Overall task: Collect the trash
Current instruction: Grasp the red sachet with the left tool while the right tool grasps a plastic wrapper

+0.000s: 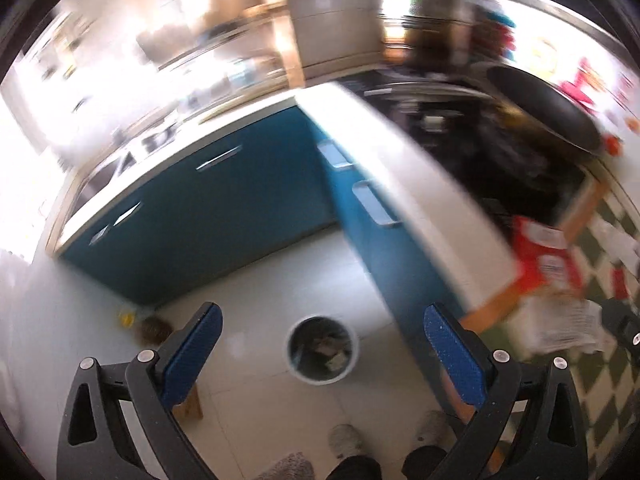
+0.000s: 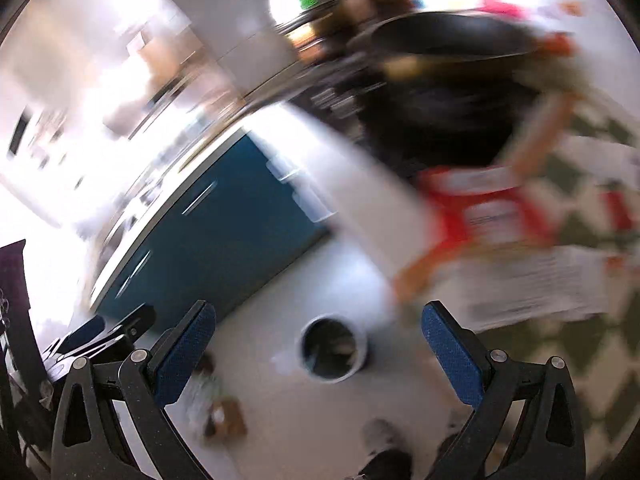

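Pale tiled floor [image 1: 260, 280] fills most of both views, teal cabinet fronts [image 1: 208, 216] running along it under a white counter. To your right, a desk with a green-and-white checked cloth [image 1: 600, 360] carries the clutter: a red-and-white packet [image 1: 544, 256] and white crumpled paper [image 1: 568, 328], probably the trash you're after, lying near the desk edge within easy reach. Big black pan [image 1: 548, 108] further back, blurred.

Round white trash bin [image 1: 322, 350] stands on the floor just off the desk corner, open-topped, some scraps already inside; likely parked there so you can drop from above. More bits on the floor: a small yellow piece [image 1: 127, 317] by the cabinet base, brownish scraps [image 2: 224, 420] in the right view.

Your left tongs [image 1: 320, 360] are spread wide, nothing between the blue pads. Right tongs [image 2: 318, 356] the same, wide apart and empty. Both hang above the bin.

Packet printing is too smeared to read; no brand legible anywhere.
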Demonstrator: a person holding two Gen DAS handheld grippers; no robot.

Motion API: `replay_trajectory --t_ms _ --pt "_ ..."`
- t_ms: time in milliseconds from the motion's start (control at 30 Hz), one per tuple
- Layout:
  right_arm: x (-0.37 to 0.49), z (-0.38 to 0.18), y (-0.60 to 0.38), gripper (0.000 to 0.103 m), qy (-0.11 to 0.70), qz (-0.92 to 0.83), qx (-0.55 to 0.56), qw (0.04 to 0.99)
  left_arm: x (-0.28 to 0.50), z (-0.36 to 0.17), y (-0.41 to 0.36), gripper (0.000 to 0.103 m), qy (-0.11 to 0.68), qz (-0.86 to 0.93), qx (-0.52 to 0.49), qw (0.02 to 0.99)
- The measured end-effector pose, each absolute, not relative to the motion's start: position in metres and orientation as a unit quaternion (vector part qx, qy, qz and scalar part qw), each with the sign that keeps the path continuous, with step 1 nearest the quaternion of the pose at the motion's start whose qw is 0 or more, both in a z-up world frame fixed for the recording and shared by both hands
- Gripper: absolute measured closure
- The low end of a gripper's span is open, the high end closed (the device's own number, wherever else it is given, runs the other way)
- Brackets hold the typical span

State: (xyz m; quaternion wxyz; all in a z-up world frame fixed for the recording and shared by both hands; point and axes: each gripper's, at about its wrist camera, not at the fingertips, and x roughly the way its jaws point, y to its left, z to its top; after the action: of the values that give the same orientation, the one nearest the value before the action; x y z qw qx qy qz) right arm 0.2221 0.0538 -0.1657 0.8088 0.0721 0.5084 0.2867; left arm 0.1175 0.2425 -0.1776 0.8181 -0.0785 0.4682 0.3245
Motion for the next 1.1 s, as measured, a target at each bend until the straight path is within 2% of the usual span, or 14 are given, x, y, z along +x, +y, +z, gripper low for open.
replay_trajectory --t_ms 100,200,267,433,467,567,633,667,700,900,1100 --pt "0.268 -0.179 -0.042 0.000 0.531 0.160 0.112 0.824 0.185 -0.183 0.180 0.000 0.490 0.278 -0.037 0.826" --pt "0.313 -0.219 -0.133 0.000 0.565 0.031 0.145 0.811 0.235 -0.196 0.131 0.000 0.511 0.250 -0.004 0.823" --pt "0.340 -0.253 -0.173 0.005 0.584 -0.026 0.166 0.794 0.264 -0.213 0.098 0.000 0.531 0.235 0.020 0.814" --pt "0.392 -0.322 -0.192 0.007 0.618 -0.075 0.162 0.765 0.306 -0.250 0.062 0.000 0.583 0.225 0.040 0.779" --pt "0.398 -0.327 -0.187 0.003 0.618 -0.079 0.150 0.768 0.310 -0.257 0.058 0.000 0.593 0.224 0.038 0.773" --pt "0.405 -0.322 -0.169 0.031 0.592 -0.082 0.088 0.797 0.314 -0.265 0.049 0.000 0.609 0.219 0.037 0.761" --pt "0.401 -0.318 -0.169 0.063 0.567 -0.085 0.071 0.816 0.316 -0.269 0.043 0.000 0.616 0.211 0.037 0.758" --pt "0.400 -0.316 -0.174 0.093 0.559 -0.076 0.066 0.823 0.318 -0.272 0.038 0.000 0.621 0.202 0.035 0.756" --pt "0.399 -0.317 -0.181 0.099 0.555 -0.065 0.069 0.826 0.322 -0.275 0.033 0.000 0.624 0.194 0.035 0.756" --pt "0.379 -0.312 -0.255 0.101 0.546 -0.056 0.105 0.829 0.343 -0.290 -0.009 0.000 0.645 0.135 0.040 0.751" --pt "0.372 -0.316 -0.327 0.101 0.547 -0.097 0.167 0.814 0.393 -0.300 -0.051 0.000 0.660 0.069 -0.013 0.748"
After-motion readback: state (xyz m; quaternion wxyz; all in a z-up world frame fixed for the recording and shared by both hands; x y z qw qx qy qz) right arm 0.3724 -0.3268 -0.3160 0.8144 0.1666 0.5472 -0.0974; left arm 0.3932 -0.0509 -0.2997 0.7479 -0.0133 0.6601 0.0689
